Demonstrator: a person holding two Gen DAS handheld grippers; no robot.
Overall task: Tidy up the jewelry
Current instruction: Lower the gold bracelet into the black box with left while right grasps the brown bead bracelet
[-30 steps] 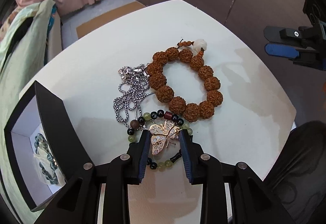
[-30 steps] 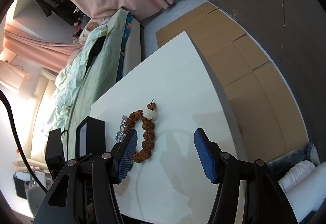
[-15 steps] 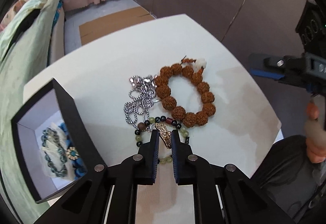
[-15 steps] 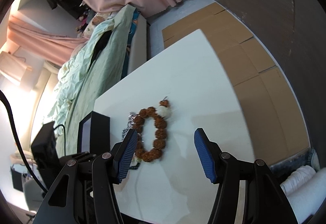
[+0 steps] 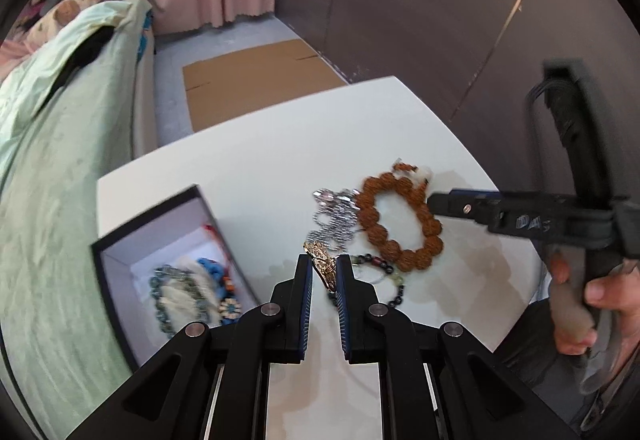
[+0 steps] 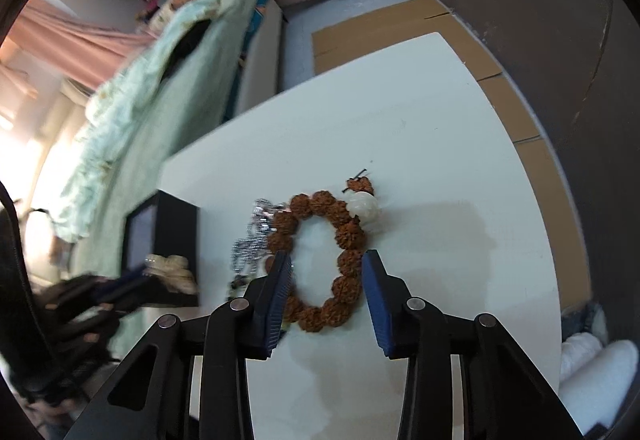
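Note:
My left gripper (image 5: pixel 322 260) is shut on a gold butterfly pendant (image 5: pixel 320 254) and holds it above the white table (image 5: pixel 280 160). Its green and black bead bracelet (image 5: pixel 384 270) trails down onto the table. A brown rough-bead bracelet (image 6: pixel 344 260) with a white bead lies beside a silver chain (image 5: pixel 336 216). My right gripper (image 6: pixel 326 272) hovers over the brown bracelet with its jaws closing. The bracelet's near half shows between the fingers, and the pads do not press on it. In the left wrist view the right gripper (image 5: pixel 440 204) reaches in from the right.
An open black box (image 5: pixel 224 240) with a white lining stands left of the jewelry, with blue and green bracelets inside. A bed with a green cover runs along the table's left side. Cardboard lies on the floor beyond the table. A person's hand (image 5: pixel 572 300) grips the right handle.
The left gripper closed on the gold pendant and rose with it, away from the pile. The right gripper moved in over the brown bracelet and its jaws narrowed.

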